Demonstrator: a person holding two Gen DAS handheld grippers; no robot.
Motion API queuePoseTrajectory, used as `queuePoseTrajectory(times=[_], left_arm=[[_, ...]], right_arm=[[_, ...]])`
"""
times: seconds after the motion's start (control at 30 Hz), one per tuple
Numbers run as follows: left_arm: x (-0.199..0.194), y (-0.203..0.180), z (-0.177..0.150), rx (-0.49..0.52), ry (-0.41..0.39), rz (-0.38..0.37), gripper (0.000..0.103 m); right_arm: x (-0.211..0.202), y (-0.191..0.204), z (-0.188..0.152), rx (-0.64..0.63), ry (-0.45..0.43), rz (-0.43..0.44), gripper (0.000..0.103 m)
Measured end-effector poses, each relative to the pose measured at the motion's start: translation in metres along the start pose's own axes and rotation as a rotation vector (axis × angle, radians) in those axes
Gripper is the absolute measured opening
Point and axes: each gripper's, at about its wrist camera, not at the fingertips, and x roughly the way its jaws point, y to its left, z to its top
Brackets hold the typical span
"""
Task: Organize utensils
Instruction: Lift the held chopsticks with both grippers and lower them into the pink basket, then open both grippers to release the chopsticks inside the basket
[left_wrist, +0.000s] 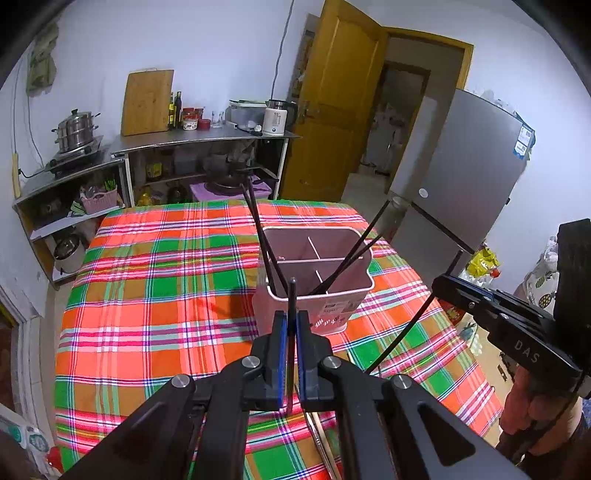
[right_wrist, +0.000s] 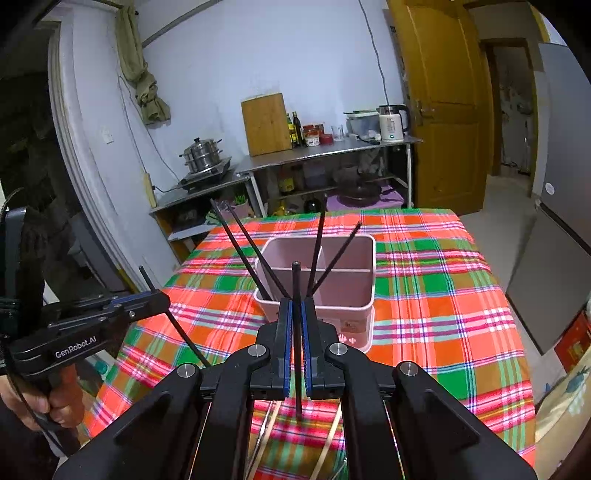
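A pink utensil holder with inner dividers stands on the plaid tablecloth, with several black chopsticks leaning in its near compartment. It also shows in the right wrist view. My left gripper is shut on a black chopstick, held upright just short of the holder. My right gripper is shut on another black chopstick, also upright near the holder's front rim. Each gripper appears in the other's view, the right one and the left one, each with its chopstick slanting down.
Metal utensils lie on the cloth under the grippers. A steel counter with a steamer pot, cutting board, bottles and kettle stands behind the table. A grey fridge stands at right beside an open wooden door.
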Motion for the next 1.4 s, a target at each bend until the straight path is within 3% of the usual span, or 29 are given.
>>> queuePoseTrajectory(times=[0.53,0.87,1.1,1.4], left_arm=[[-0.037,-0.007,0.077,-0.001,-0.122,-0.048,0.004],[-0.033,-0.005,0.12,-0.029,-0.172,-0.049,0.004],[-0.01,0.002,0.127,-0.038,-0.163,-0.038,0.004],[0.034,0.015,0.109,-0.07,-0.103,-0.023,0.004]], right_arm=[[-0.021,0.009,0.059,-0.024,-0.148,0.024,0.005],[-0.014,0.012,0.094,-0.023,-0.22,0.027,0.005],[0.005,0.004,0.102,-0.004,-0.226,0.011,0.005],[0.028,-0.006,0.085,0.023,-0.174,0.007,0.005]])
